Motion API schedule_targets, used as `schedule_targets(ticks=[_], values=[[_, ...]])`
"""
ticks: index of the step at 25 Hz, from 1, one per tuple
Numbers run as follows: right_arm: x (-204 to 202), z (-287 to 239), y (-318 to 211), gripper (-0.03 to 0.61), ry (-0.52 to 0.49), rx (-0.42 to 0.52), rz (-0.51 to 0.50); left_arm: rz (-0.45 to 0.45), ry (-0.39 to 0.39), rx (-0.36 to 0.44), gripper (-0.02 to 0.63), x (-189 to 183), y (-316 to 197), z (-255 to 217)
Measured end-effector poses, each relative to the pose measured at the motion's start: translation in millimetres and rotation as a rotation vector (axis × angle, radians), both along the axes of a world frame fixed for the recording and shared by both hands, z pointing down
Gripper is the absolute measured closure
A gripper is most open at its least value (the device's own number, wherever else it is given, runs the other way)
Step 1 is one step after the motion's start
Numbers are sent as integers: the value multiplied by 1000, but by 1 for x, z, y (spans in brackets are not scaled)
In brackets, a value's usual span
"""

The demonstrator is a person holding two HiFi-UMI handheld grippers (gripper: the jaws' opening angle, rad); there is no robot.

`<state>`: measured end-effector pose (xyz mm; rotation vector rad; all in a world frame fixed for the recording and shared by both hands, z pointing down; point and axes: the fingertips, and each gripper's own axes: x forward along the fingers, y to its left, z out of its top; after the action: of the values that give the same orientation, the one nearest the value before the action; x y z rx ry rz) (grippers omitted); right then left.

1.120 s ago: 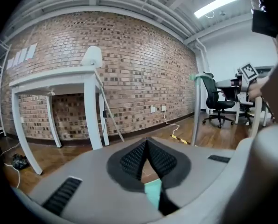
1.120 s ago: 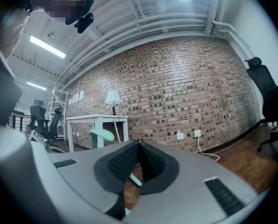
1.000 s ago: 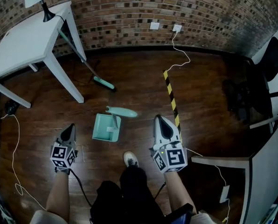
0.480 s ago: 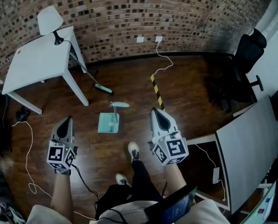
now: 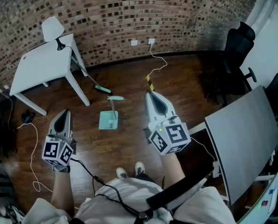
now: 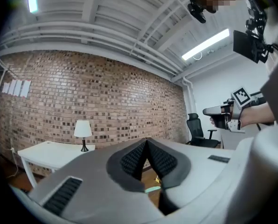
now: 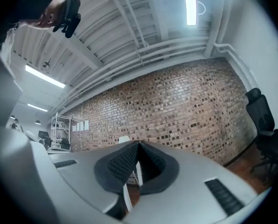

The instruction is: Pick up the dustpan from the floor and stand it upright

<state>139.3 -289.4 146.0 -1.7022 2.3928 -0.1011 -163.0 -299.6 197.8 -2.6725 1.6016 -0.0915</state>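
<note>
The mint-green dustpan (image 5: 108,120) stands on the wooden floor ahead of me, its pan down and its long handle (image 5: 114,98) rising from it. My left gripper (image 5: 63,112) is held high to its left and my right gripper (image 5: 151,94) high to its right, both well clear of it. In the left gripper view the left gripper (image 6: 146,143) has its pads closed together with nothing between them. The right gripper (image 7: 139,144) is likewise shut and empty. A teal sliver of the dustpan (image 6: 153,189) shows below the left jaws.
A white table (image 5: 38,65) with a lamp (image 5: 52,28) stands at the left, a teal broom (image 5: 101,88) leaning against it. Yellow-black tape (image 5: 149,81) and a white cable (image 5: 157,65) lie on the floor. A black office chair (image 5: 234,55) and a grey desk panel (image 5: 244,129) stand at the right.
Both grippers have risen with the person, who has stood up, and the floor looks farther away. The dustpan has kept its place on the floor. Both jaws stay shut.
</note>
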Motion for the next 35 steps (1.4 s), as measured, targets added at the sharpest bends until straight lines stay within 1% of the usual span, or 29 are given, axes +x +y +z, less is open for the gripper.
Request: schedule_targets(ticks=[2, 6, 11, 16, 19, 21, 23, 27, 29, 32, 35], values=[[3, -7, 4, 600, 11, 20, -9, -10, -5, 30, 601, 0, 4, -13], [5, -6, 13, 600, 18, 29, -33, -45, -5, 73, 601, -2, 12, -25], [4, -9, 21, 600, 19, 29, -41, -44, -13, 72, 601, 2, 22, -24], [-4, -10, 34, 600, 45, 26, -40, -42, -27, 72, 601, 0, 33, -24], [-7, -9, 58, 600, 112, 36, -16, -37, -59, 74, 600, -1, 49, -20], [-7, -8, 79, 600, 161, 43, 4, -26, -98, 84, 600, -1, 64, -14], [-8, 2, 101, 600, 182, 29, 18, -17, -119, 78, 600, -4, 80, -2], [2, 32, 148, 600, 150, -52, 37, -26, -98, 18, 600, -7, 125, 25], [13, 37, 170, 600, 132, -67, 41, -24, -88, 7, 600, 3, 150, 28], [29, 38, 210, 600, 142, -57, 24, -10, -80, 14, 600, 29, 197, 28], [49, 36, 253, 600, 131, -30, 14, -5, -103, 28, 600, 57, 247, 28]])
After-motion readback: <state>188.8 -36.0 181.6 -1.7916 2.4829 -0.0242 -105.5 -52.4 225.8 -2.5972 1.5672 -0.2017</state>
